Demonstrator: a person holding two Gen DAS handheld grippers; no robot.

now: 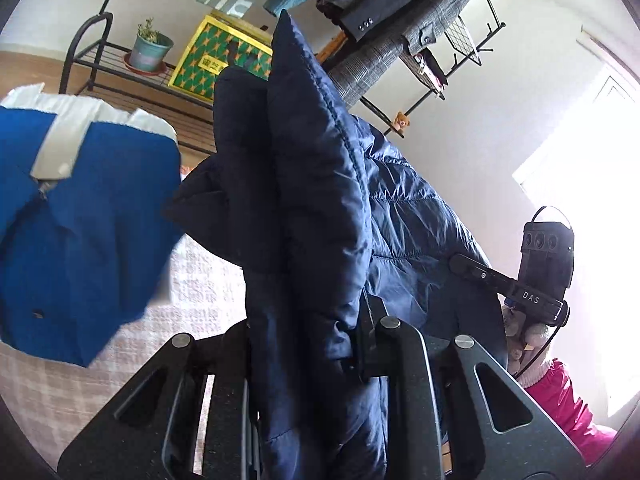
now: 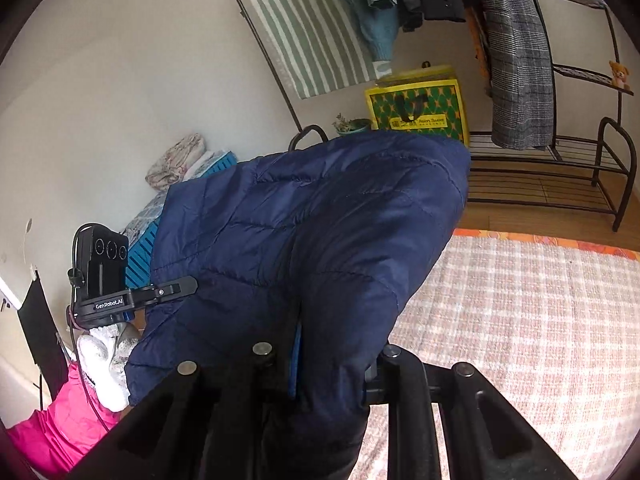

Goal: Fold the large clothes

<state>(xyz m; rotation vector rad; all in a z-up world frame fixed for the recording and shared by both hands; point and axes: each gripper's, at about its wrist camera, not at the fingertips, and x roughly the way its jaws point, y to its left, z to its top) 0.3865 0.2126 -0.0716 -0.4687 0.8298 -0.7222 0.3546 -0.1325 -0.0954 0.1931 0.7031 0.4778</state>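
A navy quilted jacket point(image 1: 320, 160) hangs lifted off the bed, stretched between both grippers. My left gripper point(image 1: 312, 332) is shut on a bunched edge of it, and the fabric rises in folds right in front of the camera. In the right wrist view the same jacket point(image 2: 304, 216) drapes over my right gripper point(image 2: 328, 356), which is shut on its cloth. Each gripper shows in the other's view, pinching the jacket's far edge: the right gripper point(image 1: 460, 262) and the left gripper point(image 2: 188, 282). Gloved hands and pink sleeves point(image 2: 60, 432) hold them.
A folded blue garment with a white collar point(image 1: 80, 220) lies on the pink plaid bed cover point(image 2: 520, 300). Behind stand a black metal clothes rack point(image 2: 616, 168) with hanging coats, a yellow-green bag point(image 2: 420, 112), a potted plant point(image 1: 150, 50) and folded piles by the wall point(image 2: 176, 160).
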